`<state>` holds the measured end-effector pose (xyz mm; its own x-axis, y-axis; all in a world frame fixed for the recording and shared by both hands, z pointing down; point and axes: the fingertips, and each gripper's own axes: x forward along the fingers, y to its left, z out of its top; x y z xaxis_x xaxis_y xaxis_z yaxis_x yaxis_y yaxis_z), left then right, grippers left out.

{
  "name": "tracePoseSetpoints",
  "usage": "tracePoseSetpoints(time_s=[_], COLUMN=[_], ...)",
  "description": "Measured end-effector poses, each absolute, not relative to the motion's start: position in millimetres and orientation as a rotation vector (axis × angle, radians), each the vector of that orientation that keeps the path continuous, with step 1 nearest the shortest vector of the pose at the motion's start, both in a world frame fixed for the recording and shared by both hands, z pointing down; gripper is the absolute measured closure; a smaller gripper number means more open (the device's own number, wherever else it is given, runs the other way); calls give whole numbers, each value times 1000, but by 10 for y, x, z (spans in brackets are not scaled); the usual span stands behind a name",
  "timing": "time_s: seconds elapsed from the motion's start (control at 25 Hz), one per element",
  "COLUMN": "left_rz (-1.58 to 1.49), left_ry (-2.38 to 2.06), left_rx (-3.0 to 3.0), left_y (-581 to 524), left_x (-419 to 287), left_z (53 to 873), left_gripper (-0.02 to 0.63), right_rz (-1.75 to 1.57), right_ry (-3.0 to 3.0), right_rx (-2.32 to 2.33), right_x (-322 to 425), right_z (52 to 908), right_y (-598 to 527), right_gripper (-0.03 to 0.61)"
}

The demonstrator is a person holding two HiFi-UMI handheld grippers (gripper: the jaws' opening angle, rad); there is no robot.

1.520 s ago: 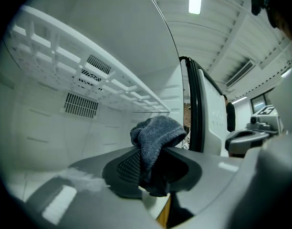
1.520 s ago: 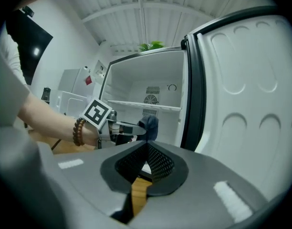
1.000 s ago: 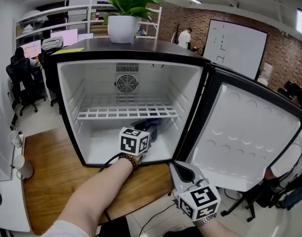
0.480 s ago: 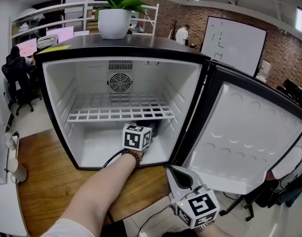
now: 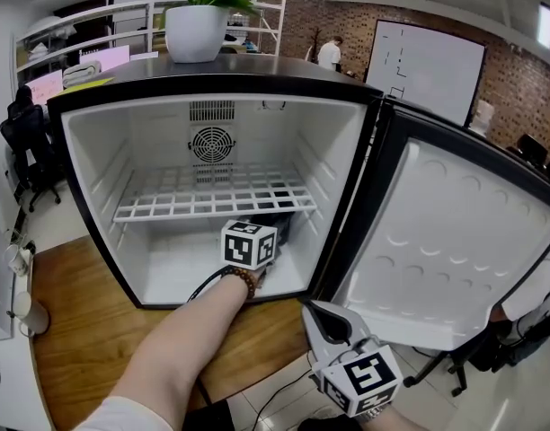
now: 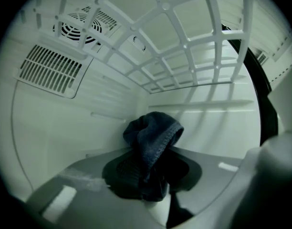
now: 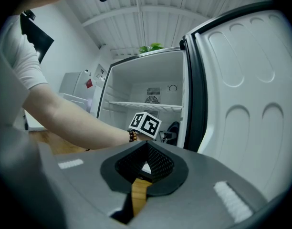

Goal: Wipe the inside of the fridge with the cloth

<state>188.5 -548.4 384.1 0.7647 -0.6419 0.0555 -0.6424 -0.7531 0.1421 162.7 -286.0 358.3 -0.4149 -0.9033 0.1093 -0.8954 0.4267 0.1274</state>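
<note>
The small fridge (image 5: 86,164) stands open, its white interior lit. My left gripper (image 5: 268,229) reaches level into the lower compartment under the wire shelf (image 5: 212,201); its marker cube (image 5: 249,244) hides the jaws in the head view. In the left gripper view the left gripper (image 6: 148,178) is shut on a dark blue cloth (image 6: 153,135), which bunches up above the pads near the back right corner. A bit of the cloth (image 5: 279,224) shows past the cube. My right gripper (image 5: 322,317) hangs outside, below the door, shut and empty; in the right gripper view the right gripper (image 7: 145,168) faces the fridge.
The fridge door (image 5: 446,241) is swung wide to the right. A potted plant (image 5: 196,21) sits on the fridge top. A round fan grille (image 5: 209,144) is on the back wall. The fridge rests on a wooden surface (image 5: 77,330). A black cable (image 5: 203,287) trails from my left wrist.
My left gripper has slid a little deeper into the lower compartment with the cloth. The right gripper has stayed where it was.
</note>
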Motion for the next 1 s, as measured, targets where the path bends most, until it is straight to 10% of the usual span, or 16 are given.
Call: tracePoseSetpoints(time_s=[1.0], left_rz=[-21], left_ry=[-842], left_rx=[2871], left_y=[-4766], left_x=[1959], left_z=[3731], left_gripper=[518], right_rz=[-120], right_ry=[-2513], right_rx=[1586], right_x=[1494], right_z=[3462], right_y=[-2519], right_gripper=[577])
